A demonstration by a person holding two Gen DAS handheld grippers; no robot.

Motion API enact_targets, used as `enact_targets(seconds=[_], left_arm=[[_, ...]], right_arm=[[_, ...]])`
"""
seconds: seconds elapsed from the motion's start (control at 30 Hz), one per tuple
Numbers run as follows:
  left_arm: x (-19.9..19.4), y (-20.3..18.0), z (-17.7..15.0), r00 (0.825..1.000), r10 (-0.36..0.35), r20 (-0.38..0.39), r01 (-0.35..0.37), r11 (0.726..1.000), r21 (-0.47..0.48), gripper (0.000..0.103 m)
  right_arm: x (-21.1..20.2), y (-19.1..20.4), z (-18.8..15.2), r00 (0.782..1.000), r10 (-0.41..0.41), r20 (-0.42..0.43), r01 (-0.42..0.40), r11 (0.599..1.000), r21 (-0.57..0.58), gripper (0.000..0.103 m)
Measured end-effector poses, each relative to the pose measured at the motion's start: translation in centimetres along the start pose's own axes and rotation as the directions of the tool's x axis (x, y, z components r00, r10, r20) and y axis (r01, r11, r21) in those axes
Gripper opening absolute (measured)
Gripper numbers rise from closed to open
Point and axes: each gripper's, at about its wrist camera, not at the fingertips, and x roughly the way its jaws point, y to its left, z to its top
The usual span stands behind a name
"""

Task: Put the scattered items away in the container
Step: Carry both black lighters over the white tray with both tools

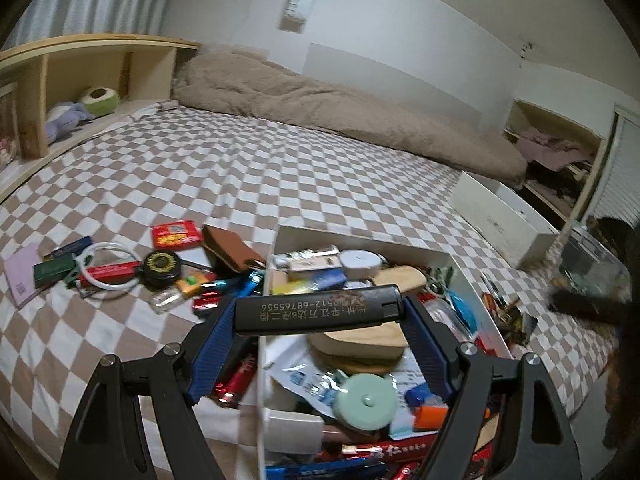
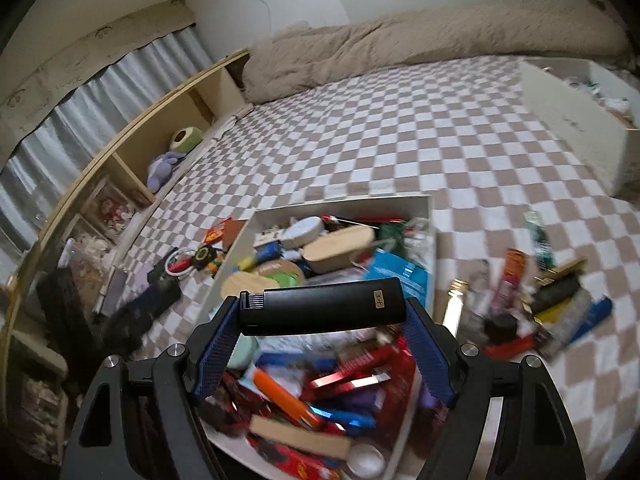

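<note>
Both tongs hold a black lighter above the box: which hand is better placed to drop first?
Right, probably. The right tongs hold their black lighter squarely over the white box, while the left tongs hold their printed lighter across the box's left wall.

I see a bedroom. The bed (image 1: 248, 168) wears a brown-and-white checkered sheet, with a beige fleece blanket (image 1: 328, 108) bunched along the white wall (image 1: 400, 32). A light wooden shelf unit (image 1: 80, 64) runs along one side of the bed, below grey curtains (image 1: 96, 0). An open cupboard (image 1: 556, 148) holds clothes. Lighting is dim and even.
</note>
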Motion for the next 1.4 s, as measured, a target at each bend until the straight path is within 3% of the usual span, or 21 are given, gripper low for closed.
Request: enact_targets(seconds=[0.17, 0.47, 0.57, 0.7, 0.77, 0.83, 1.1, 1.4], left_arm=[[0.6, -1.1, -0.6, 0.999, -0.042, -0.020, 0.043, 0.999, 0.021, 0.082], [1.2, -0.7, -0.9, 0.998, -0.059, -0.038, 0.059, 0.998, 0.006, 0.082], [1.3, -0.3, -0.8, 0.997, -0.063, -0.038, 0.063, 0.998, -0.009, 0.082], [1.5, 0.3, -0.8, 0.997, -0.063, -0.041, 0.061, 0.998, -0.028, 0.082], [1.6, 0.6, -0.8, 0.997, -0.065, -0.044, 0.064, 0.997, -0.037, 0.082], [1.7, 0.7, -0.9, 0.996, -0.071, -0.049, 0.069, 0.997, -0.043, 0.082], [2.0, 0.5, -1.1, 0.994, -0.084, -0.063, 0.081, 0.996, -0.048, 0.082], [2.5, -0.4, -0.7, 0.988, -0.126, -0.086, 0.122, 0.991, -0.057, 0.082]], right_arm=[[3.6, 0.5, 2.4, 0.998, 0.037, -0.045, -0.035, 0.998, 0.043, 0.081], [9.4, -0.2, 5.1, 0.994, -0.003, -0.107, 0.015, 0.994, 0.113, 0.081], [10.8, -0.6, 5.7, 0.991, -0.043, -0.124, 0.059, 0.990, 0.125, 0.081], [12.0, -0.6, 6.3, 0.980, -0.157, -0.123, 0.169, 0.981, 0.095, 0.081], [12.0, -0.4, 6.4, 0.975, -0.194, -0.108, 0.203, 0.976, 0.078, 0.086], [12.0, -0.1, 6.4, 0.974, -0.201, -0.105, 0.208, 0.976, 0.064, 0.099], [9.5, 2.1, 5.0, 0.980, -0.184, -0.077, 0.182, 0.983, -0.032, 0.099], [4.8, 2.2, 2.8, 0.992, -0.122, 0.019, 0.122, 0.993, 0.005, 0.099]])
